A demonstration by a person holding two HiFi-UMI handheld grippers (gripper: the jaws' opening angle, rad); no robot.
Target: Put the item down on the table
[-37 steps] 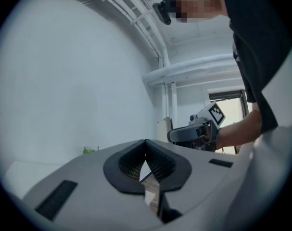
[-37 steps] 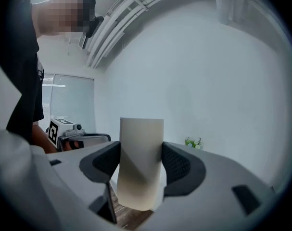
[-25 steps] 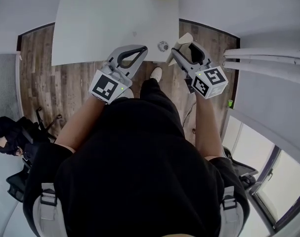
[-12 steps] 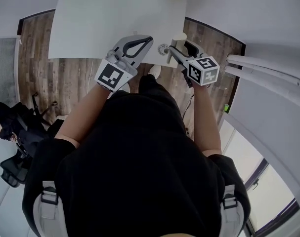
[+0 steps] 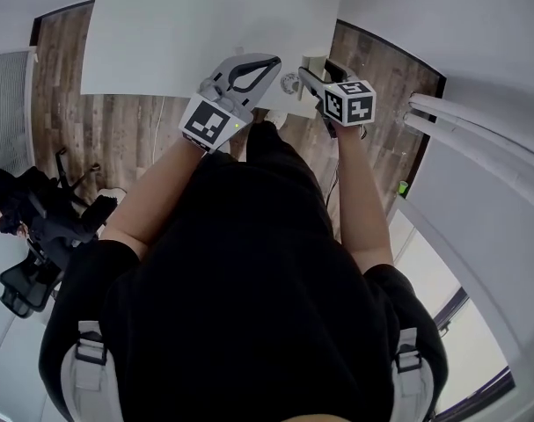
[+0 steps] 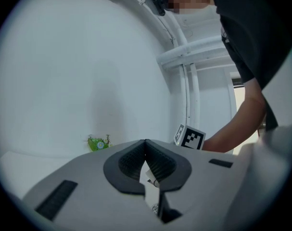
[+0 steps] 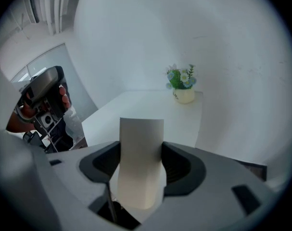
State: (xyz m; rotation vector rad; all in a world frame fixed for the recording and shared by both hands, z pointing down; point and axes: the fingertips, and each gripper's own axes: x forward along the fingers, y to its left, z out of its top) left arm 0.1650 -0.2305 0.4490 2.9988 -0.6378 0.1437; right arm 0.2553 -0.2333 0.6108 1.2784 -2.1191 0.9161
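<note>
White rectangular table (image 5: 205, 25) out front; right gripper (image 7: 142, 163) is clamped snug on a cream tapered cup (image 7: 141, 134), left gripper (image 6: 146, 148) pinched together, empty.

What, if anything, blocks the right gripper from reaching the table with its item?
Nothing visible, so probably yes: the right gripper, shut on the cream item, is at the table edge, and only a flower pot stands at the far end.

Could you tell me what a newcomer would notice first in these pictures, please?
First, the pale cup-like item clamped in the right gripper, at the near corner of the white table. Next, the small pot of flowers at the table's far edge. The left gripper alongside is shut and empty.
</note>
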